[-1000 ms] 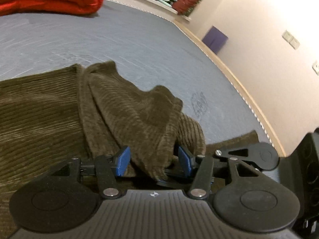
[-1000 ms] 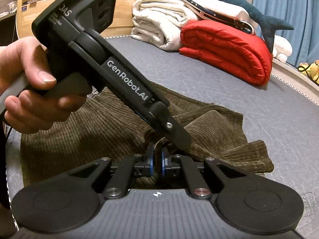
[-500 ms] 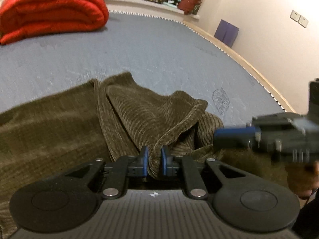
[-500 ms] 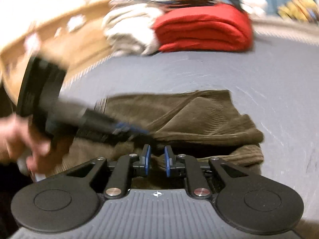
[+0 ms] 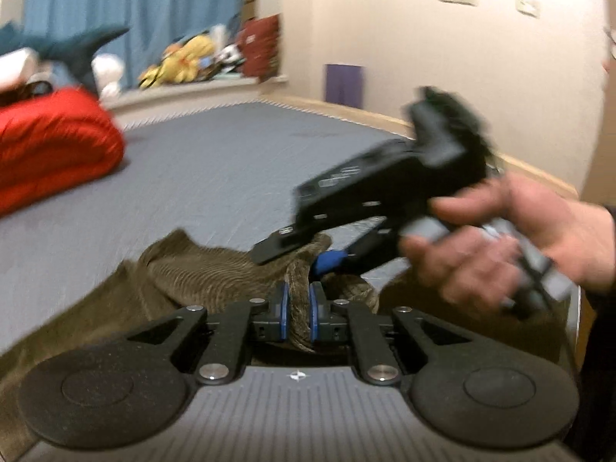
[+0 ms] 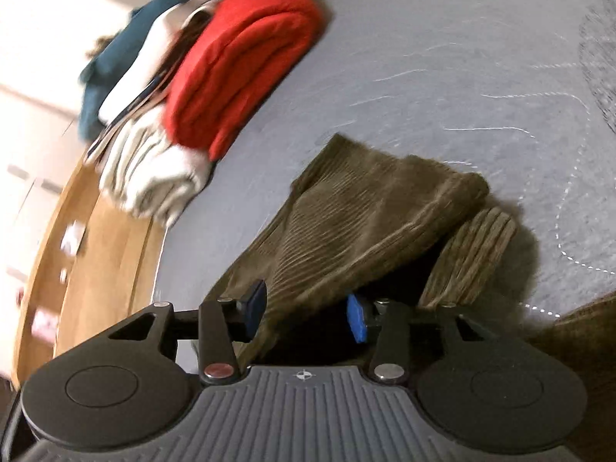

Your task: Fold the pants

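The bed [image 5: 238,161] carried the brown corduroy pants [image 6: 369,223], lying half bunched near its edge, well apart from the red quilt [image 6: 246,57]. The left gripper [image 5: 297,310] was pinched narrow on a ridge of the cloth. The right gripper [image 6: 306,313] had its jaws opening, the pads off the fabric between them. With only one pinch left, the raised layer could probably sag or slide, and the fold would go crooked.
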`<state>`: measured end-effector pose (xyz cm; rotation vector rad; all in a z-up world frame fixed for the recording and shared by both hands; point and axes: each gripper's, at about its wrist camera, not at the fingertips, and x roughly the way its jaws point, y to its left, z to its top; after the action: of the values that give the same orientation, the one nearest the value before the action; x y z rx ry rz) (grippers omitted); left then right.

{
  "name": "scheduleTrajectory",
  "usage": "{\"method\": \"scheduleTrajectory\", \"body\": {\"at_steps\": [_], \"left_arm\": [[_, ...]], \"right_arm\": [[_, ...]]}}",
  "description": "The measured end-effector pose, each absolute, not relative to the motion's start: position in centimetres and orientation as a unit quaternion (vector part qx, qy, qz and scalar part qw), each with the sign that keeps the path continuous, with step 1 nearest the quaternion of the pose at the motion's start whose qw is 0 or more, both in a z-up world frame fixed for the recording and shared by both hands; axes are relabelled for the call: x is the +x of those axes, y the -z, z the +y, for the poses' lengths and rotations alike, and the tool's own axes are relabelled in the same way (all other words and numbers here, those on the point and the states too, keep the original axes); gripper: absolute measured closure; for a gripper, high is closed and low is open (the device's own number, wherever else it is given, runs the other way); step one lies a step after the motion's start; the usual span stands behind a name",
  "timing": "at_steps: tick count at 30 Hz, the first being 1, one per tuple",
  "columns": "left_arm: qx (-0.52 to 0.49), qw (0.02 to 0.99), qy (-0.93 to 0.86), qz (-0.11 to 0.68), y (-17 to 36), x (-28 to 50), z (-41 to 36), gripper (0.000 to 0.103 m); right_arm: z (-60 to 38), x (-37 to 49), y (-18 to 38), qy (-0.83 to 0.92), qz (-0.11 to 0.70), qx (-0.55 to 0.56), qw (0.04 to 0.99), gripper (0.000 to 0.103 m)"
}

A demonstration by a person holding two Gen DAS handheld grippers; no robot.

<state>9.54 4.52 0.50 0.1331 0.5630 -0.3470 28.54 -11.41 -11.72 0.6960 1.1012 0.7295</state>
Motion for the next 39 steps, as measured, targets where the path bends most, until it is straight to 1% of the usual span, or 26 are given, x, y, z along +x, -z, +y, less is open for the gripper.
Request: {"method": "scheduleTrajectory", "body": {"at_steps": [4,7,8,9,12,13,14,18,22,25,28,31,32,33,35,37,39], "left_arm": [[0.085,0.939,0.175,0.285,0.5,9.7,4.0,0.092],[0.083,0.938,0.195,0.273,0.6,9.3,4.1,0.093],[0.080,0.937,0.207,0.269,0.4,9.0,4.2,0.103],[0.075,0.934,0.226,0.265,0.3,9.0,4.2,0.103],[0.088,0.928,0.262,0.248,-0.2,8.0,3.2,0.103],[0.095,0.927,0.263,0.249,-0.2,7.9,3.0,0.103],[0.095,0.927,0.264,0.249,-0.1,7.7,2.9,0.103],[0.055,0.938,0.238,0.246,-0.9,8.3,4.7,0.102],[0.017,0.955,0.187,0.229,-1.9,8.6,7.6,0.102],[0.002,0.963,0.145,0.225,-2.3,8.5,9.4,0.102],[-0.020,0.967,0.117,0.225,-2.7,8.5,10.9,0.102],[-0.025,0.967,0.110,0.227,-3.0,8.4,11.6,0.102],[-0.024,0.967,0.109,0.228,-3.1,8.3,11.6,0.102],[-0.022,0.967,0.110,0.230,-3.1,8.5,11.5,0.102],[-0.018,0.965,0.113,0.234,-3.1,8.7,11.3,0.102],[-0.016,0.965,0.114,0.237,-3.1,9.0,11.1,0.100],[-0.016,0.963,0.116,0.241,-2.9,9.4,11.0,0.100]], "right_arm": [[-10.9,29.6,12.9,-0.301,0.513,0.321,0.737,0.055],[-10.3,29.9,13.8,-0.280,0.521,0.310,0.744,0.057],[-10.2,29.9,14.0,-0.279,0.522,0.306,0.746,0.057],[-9.9,30.0,14.1,-0.278,0.522,0.302,0.747,0.057],[-9.6,30.1,13.7,-0.277,0.515,0.291,0.757,0.068],[-9.6,30.1,13.5,-0.276,0.511,0.287,0.762,0.079],[-9.5,30.2,13.2,-0.275,0.504,0.279,0.770,0.093],[-9.0,30.1,10.5,-0.293,0.448,0.228,0.813,0.095],[-10.1,30.2,5.3,-0.359,0.351,0.186,0.845,0.095],[-13.9,31.8,2.9,-0.357,0.302,0.211,0.858,0.095],[-20.5,33.7,2.4,-0.262,0.259,0.261,0.892,0.096],[-28.5,34.0,3.3,-0.073,0.176,0.320,0.928,0.096],[-30.6,34.1,3.8,-0.014,0.159,0.323,0.933,0.096],[-32.5,34.3,4.6,0.054,0.157,0.313,0.935,0.096],[-35.6,35.1,7.2,0.135,0.188,0.307,0.923,0.096],[-37.8,36.0,10.0,0.150,0.225,0.317,0.909,0.095],[-38.6,36.9,12.0,0.156,0.260,0.300,0.904,0.094]]}}
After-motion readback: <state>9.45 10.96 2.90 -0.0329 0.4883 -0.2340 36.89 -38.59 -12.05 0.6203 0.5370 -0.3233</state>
